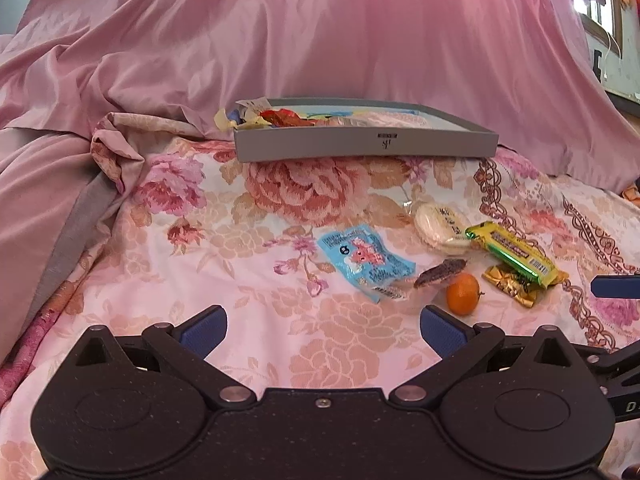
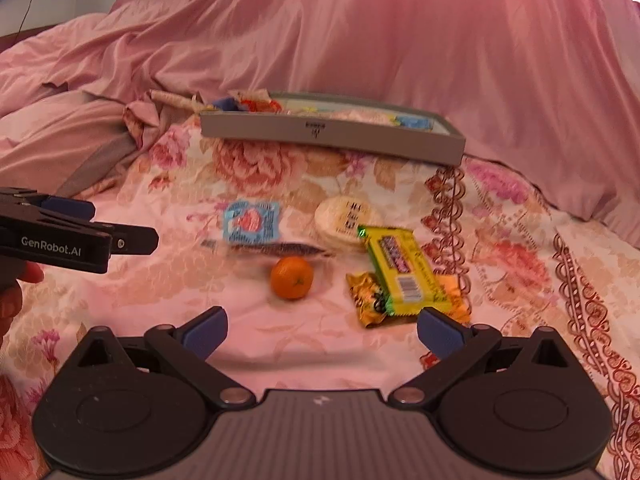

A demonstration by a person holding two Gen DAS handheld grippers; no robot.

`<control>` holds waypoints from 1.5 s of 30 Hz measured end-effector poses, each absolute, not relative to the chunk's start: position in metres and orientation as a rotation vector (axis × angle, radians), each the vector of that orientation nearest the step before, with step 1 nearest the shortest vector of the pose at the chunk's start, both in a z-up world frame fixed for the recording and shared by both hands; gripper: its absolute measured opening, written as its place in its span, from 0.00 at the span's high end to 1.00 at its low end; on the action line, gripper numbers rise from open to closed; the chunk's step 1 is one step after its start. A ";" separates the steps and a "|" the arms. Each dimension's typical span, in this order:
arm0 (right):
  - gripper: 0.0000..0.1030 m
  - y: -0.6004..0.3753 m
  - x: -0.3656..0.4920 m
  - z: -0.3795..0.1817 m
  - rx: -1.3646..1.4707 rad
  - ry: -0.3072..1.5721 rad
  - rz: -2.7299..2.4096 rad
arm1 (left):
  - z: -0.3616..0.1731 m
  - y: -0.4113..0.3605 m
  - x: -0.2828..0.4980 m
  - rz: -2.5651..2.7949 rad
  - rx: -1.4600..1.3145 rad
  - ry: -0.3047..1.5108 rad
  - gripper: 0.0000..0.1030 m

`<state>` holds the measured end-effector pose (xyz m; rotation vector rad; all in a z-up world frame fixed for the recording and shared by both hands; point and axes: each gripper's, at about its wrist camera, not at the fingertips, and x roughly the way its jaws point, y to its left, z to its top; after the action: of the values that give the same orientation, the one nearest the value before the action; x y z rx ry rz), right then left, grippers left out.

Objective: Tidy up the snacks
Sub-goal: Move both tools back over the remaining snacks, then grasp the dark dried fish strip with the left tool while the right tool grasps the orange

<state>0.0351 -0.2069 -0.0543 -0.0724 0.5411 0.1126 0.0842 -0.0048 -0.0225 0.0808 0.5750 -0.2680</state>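
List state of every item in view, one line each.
left gripper: open, empty
right gripper: open, empty
grey tray: on bedspread, partly filled
blue packet: flat on bedspread
orange: loose on bedspread
yellow bar: lying across gold wrapper
round cracker pack: sealed, on bedspread

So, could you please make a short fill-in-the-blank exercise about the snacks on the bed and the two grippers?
1. The small round fruit lying on the bedspread is ____ in colour.
2. The grey tray already holds ____ wrappers.
3. The yellow-green bar lies partly on top of the ____ packet.
4. The left gripper and the right gripper both hold ____.

Missing words: orange; several; gold; nothing
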 end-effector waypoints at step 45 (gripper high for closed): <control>0.17 -0.186 0.121 -0.083 -0.085 0.607 0.178 | -0.047 0.002 0.171 -0.674 -0.147 0.710 0.01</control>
<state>0.1211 -0.1860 -0.0825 -0.0846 0.6067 0.1784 0.1705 0.0023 -0.0466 -0.1466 0.7102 -0.6745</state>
